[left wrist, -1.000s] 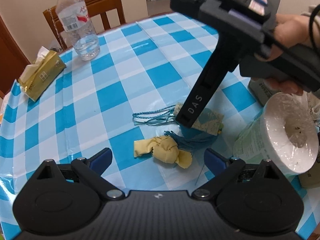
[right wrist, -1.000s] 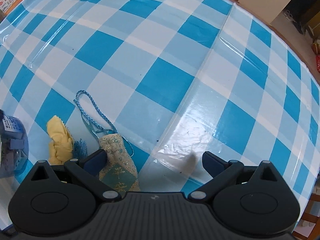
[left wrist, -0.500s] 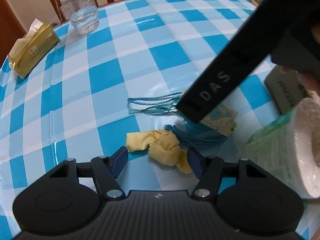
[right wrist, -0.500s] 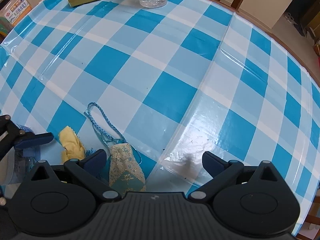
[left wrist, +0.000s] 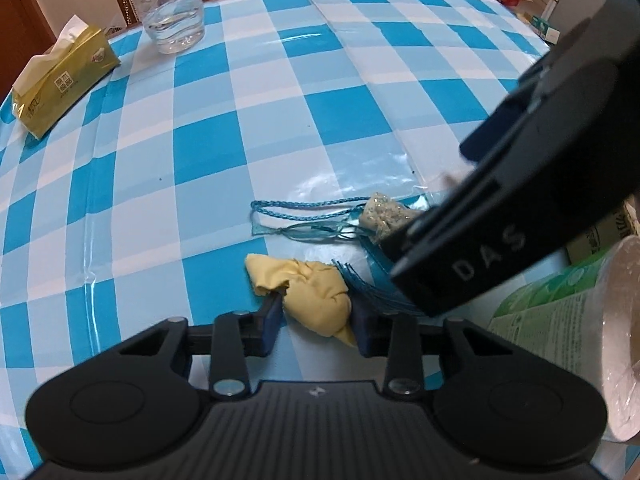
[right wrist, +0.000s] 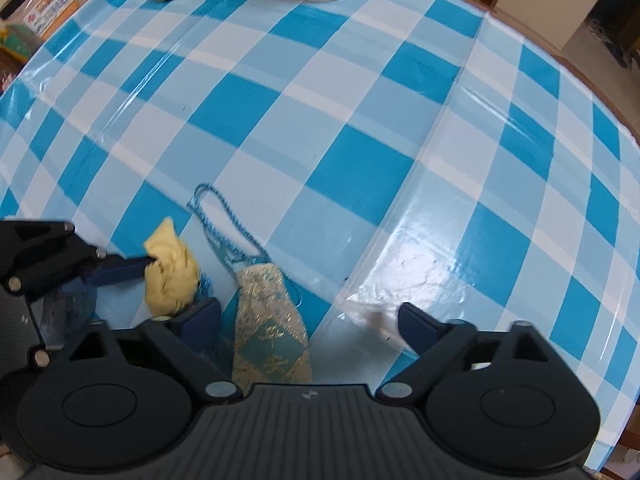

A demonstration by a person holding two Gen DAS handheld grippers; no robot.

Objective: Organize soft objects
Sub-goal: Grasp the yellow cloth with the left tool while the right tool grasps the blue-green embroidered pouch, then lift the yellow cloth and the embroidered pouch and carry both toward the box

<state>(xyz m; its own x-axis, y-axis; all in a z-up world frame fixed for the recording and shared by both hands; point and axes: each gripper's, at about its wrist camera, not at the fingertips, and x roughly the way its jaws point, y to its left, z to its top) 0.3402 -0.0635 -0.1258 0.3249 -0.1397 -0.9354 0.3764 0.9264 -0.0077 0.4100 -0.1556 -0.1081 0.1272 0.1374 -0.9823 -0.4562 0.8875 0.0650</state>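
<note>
A knotted yellow cloth [left wrist: 316, 292] lies on the blue checked tablecloth [left wrist: 240, 120]. My left gripper [left wrist: 318, 320] is shut on the yellow cloth, its blue pads pressing both sides; the cloth also shows in the right wrist view [right wrist: 172, 276]. A gold and teal pouch [right wrist: 272, 332] with a blue braided cord [right wrist: 224, 220] and tassel [left wrist: 376, 292] lies just right of the cloth. My right gripper [right wrist: 312, 320] is open, hovering over the pouch, which lies between its fingers near the left one. In the left wrist view the right gripper's body [left wrist: 520, 200] hides most of the pouch [left wrist: 384, 216].
A water bottle [left wrist: 168, 8] and a yellow tissue pack [left wrist: 60, 80] stand at the far side. A paper roll [left wrist: 616, 340] and a green package [left wrist: 552, 312] are at the right. A jar [right wrist: 40, 0] is at the far left. Wooden chairs stand behind the table.
My left gripper moved down onto the yellow cloth and closed on it. My right gripper stayed open and drew back a little, with the pouch between its fingers.
</note>
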